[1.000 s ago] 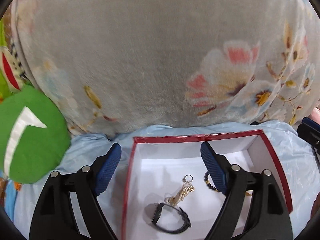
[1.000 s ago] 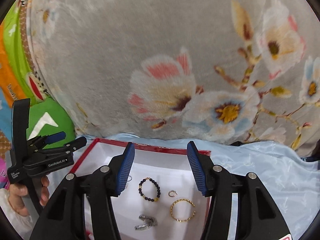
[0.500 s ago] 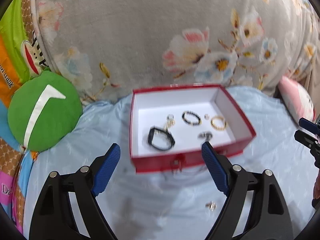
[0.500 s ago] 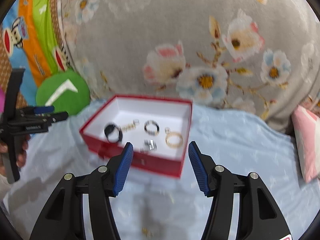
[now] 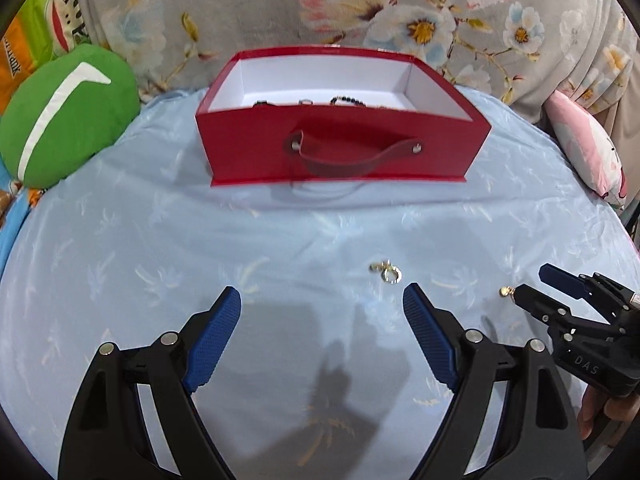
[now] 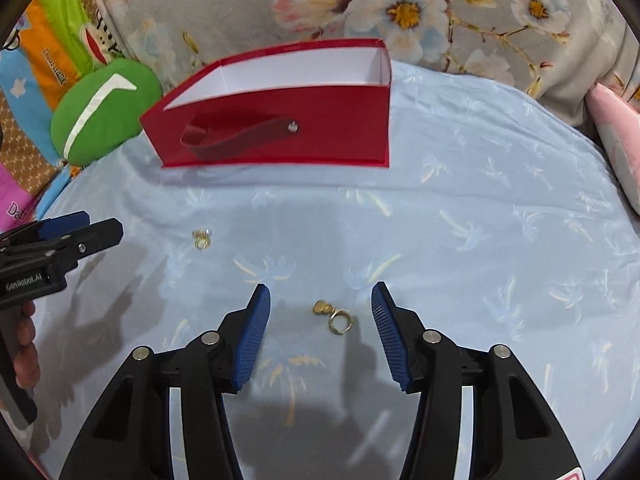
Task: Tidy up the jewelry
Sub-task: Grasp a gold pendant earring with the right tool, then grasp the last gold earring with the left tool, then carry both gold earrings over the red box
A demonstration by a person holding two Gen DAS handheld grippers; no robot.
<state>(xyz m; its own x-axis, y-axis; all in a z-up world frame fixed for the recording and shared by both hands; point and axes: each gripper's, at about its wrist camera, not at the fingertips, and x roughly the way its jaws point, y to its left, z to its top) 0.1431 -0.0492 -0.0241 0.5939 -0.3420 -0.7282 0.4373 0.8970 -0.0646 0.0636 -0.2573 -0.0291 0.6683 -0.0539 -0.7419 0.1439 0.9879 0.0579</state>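
– How many pieces were out on the bed (image 5: 160,240) just then?

– Two that I could count, both small gold earrings on the pale blue sheet, well short of the red box (image 5: 340,148). One gold earring (image 6: 334,316) lay between the blue pads of the right hand-held gripper (image 6: 320,320), whose jaws had just been closing in but stood clear of it on both sides, gripping nothing. The other earring (image 5: 387,273) lay just ahead of the left hand-held gripper (image 5: 322,334), nearer its right finger. That one's jaws were spread wide and empty.

– And in the box?

– One red box with one strap handle on its near wall, sitting at the far edge of the bed against the flowered blanket (image 5: 280,0). Over the wall I made out three things on its white floor, one a dark beaded bracelet (image 5: 347,100); the rest was hidden.

– Anything else about?

– One green cushion (image 5: 68,116) beside the box at the bed's left edge, and one pink pillow (image 5: 588,152) at the right.
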